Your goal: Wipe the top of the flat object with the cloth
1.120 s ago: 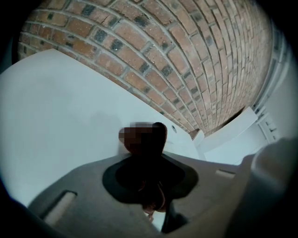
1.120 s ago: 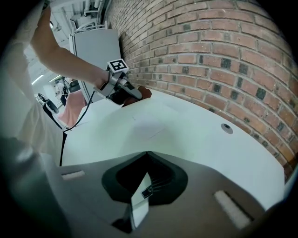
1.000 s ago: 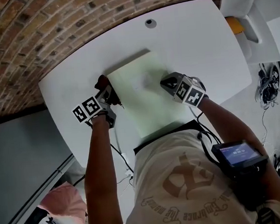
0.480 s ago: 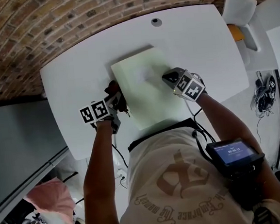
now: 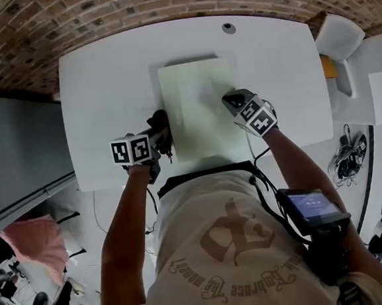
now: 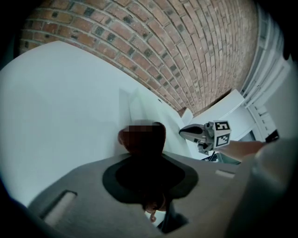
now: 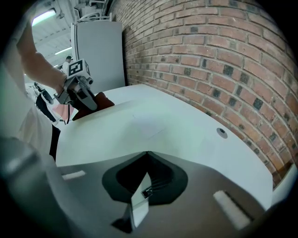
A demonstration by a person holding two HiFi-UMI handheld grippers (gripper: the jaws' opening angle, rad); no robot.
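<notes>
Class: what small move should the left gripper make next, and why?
Probably sweep the left gripper rightward, dragging its cloth across the flat board. The cloth sits at the board's left edge, and the right gripper rests on the board's right side, seemingly steadying it.

open white table (image 5: pixel 104 76) all round the pale board (image 5: pixel 196 101), brick wall (image 5: pixel 99 17) closing the far edge, chair (image 5: pixel 337 36) at right

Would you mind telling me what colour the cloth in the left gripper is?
The cloth is dark red; the right gripper view shows it best.
</notes>
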